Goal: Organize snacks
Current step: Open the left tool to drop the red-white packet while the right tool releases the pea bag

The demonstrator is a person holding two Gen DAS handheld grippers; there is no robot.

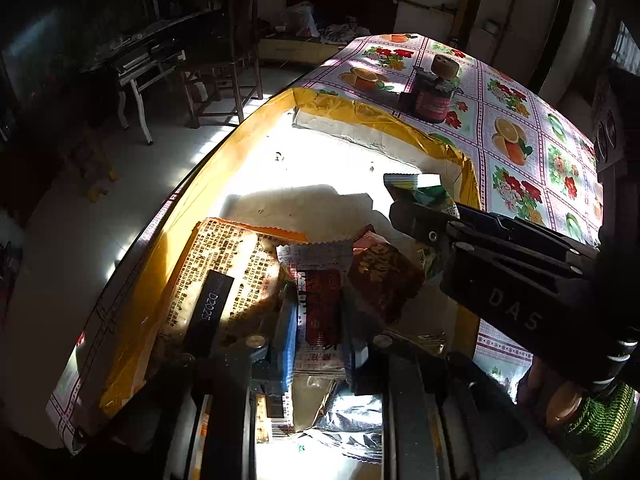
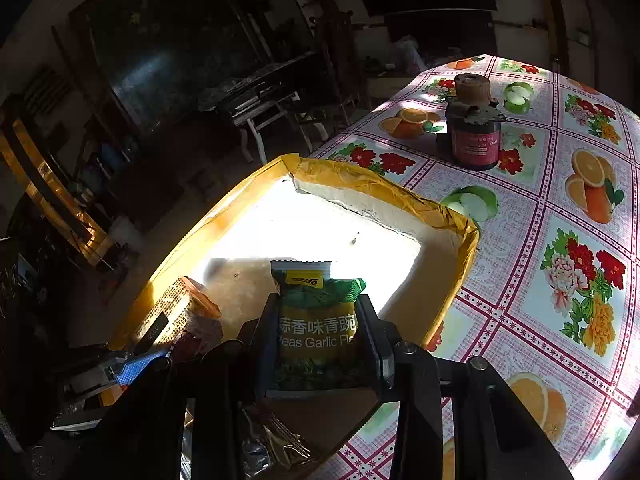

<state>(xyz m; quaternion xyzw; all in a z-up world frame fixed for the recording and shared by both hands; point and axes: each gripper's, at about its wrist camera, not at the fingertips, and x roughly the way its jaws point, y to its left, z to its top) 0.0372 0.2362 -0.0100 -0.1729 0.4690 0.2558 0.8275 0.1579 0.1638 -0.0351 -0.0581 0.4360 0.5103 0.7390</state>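
A shallow white box (image 1: 360, 110) (image 2: 360, 176) with a yellow-taped rim lies on the flowered tablecloth. My left gripper (image 1: 318, 332) is shut on a red-and-white snack packet (image 1: 320, 304), low over the box's near end. Beside that packet lie an orange printed packet (image 1: 228, 264) and a dark brown-red packet (image 1: 384, 276). My right gripper (image 2: 318, 344) is shut on a green garlic-pea packet (image 2: 318, 316) and holds it over the near right part of the box. In the left wrist view the right gripper (image 1: 408, 216) comes in from the right with the pea packet (image 1: 424, 196).
A dark jar (image 1: 434, 92) (image 2: 474, 136) with a red label and cork lid stands on the cloth beyond the box. Silver packets (image 1: 348, 424) lie under the grippers at the near edge. A hand in a green sleeve (image 1: 600, 420) is at lower right. Chairs stand past the table's left edge.
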